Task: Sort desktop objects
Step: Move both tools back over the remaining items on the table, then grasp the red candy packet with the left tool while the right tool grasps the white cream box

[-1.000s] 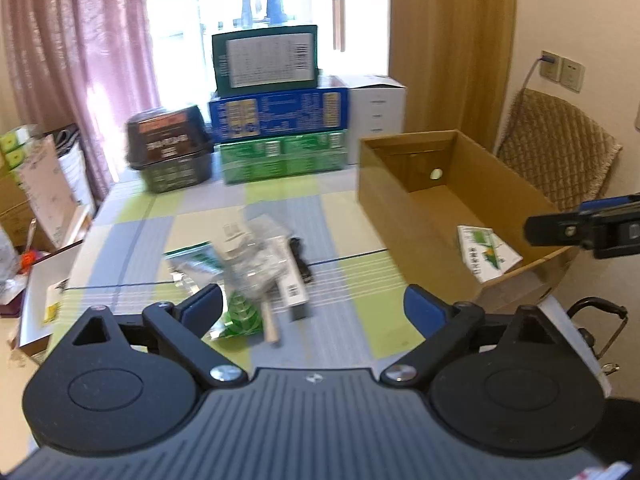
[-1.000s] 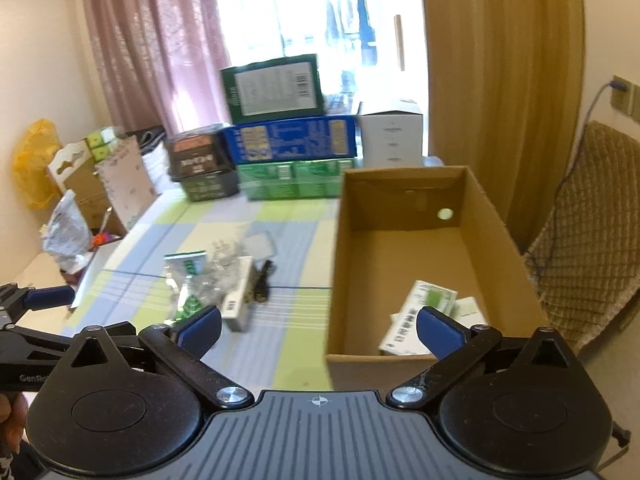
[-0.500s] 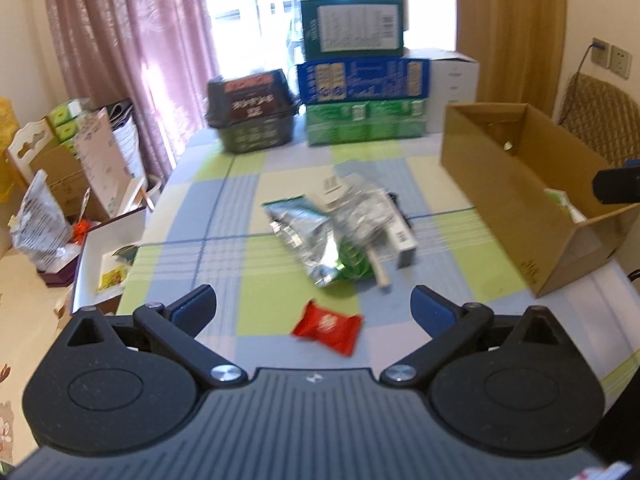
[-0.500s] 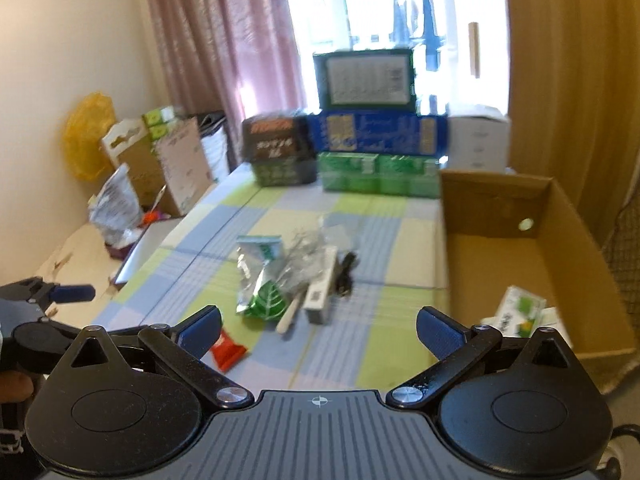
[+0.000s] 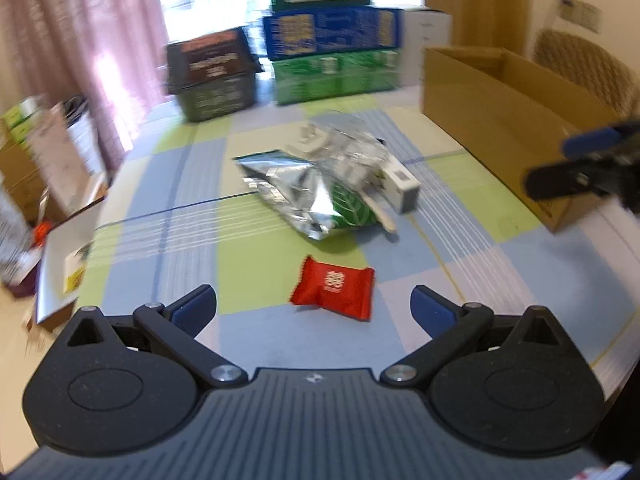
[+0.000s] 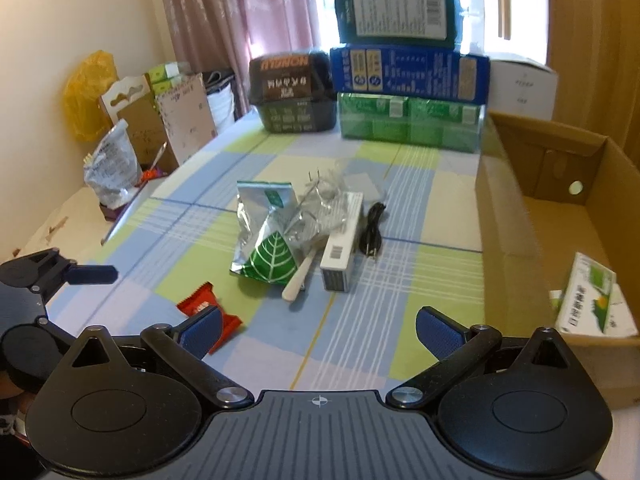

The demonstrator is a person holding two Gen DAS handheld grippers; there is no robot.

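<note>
On the worktop [image 6: 404, 304], the cardboard box [image 6: 516, 216] stands right of the foil bag [image 6: 266, 236], the candy packet [image 6: 200, 306] nearer, stacked cartons [image 6: 408, 92] behind.

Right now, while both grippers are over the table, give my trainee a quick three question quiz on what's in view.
1. True or false: the red packet lies inside the cardboard box.
2. Which lies beside the white carton, on the box side: A) black cable, B) leaf pouch, C) wooden stick?
3. Fill in: the left gripper jaws are ____.

Key: 1 false, it lies on the tablecloth in front of the left gripper. 2 A. 3 open, with nothing between them.
</note>
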